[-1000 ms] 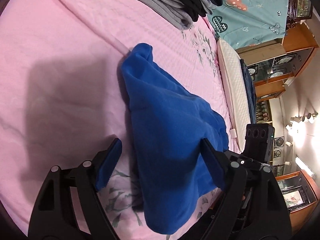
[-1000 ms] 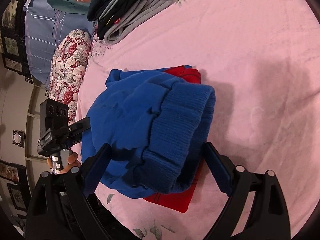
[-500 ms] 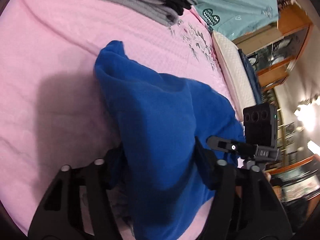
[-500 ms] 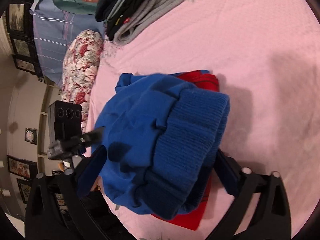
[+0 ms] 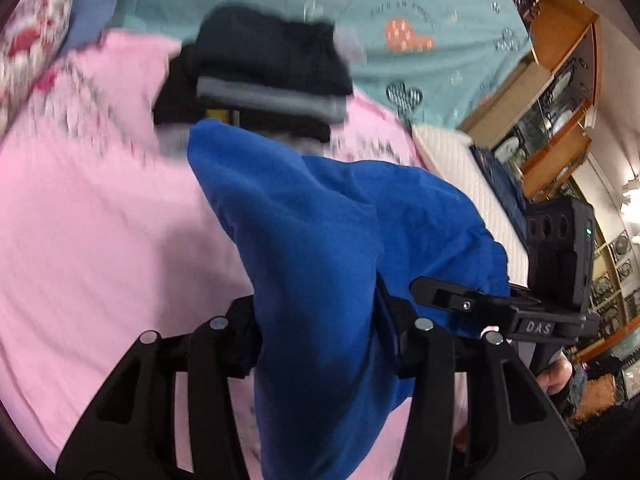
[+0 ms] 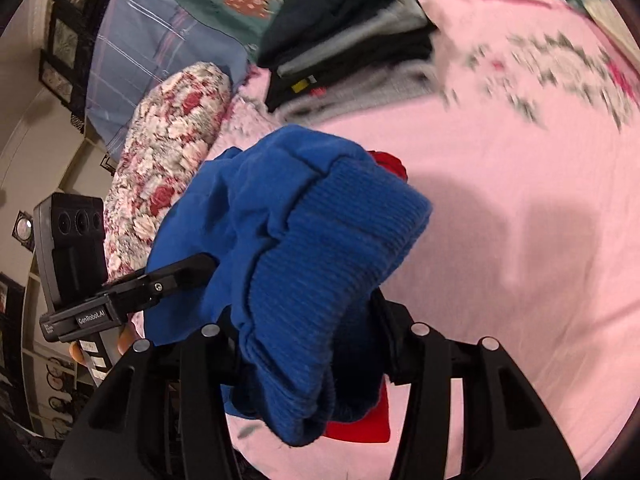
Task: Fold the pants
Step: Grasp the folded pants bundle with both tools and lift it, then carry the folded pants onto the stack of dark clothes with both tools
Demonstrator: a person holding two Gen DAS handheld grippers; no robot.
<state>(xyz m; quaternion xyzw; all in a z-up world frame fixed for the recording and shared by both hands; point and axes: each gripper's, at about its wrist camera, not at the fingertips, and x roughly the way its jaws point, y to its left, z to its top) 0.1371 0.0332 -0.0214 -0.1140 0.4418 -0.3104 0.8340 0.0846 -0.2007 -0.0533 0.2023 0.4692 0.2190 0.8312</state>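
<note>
The blue pants hang bunched and lifted above the pink bedspread. My left gripper is shut on one end of the fabric. My right gripper is shut on the other end, where the ribbed blue waistband folds over its jaws. The fingertips of both are hidden in the cloth. The right gripper also shows in the left wrist view, and the left gripper in the right wrist view. A folded red garment lies on the bed under the pants.
A stack of folded dark and grey clothes sits at the far side of the bed. A floral pillow, a blue striped pillow and a teal quilt lie beyond. Wooden cabinets stand at the right.
Both grippers closed on the blue pants and lifted them off the bed. The views tilted up toward the clothes stack and the headboard end.
</note>
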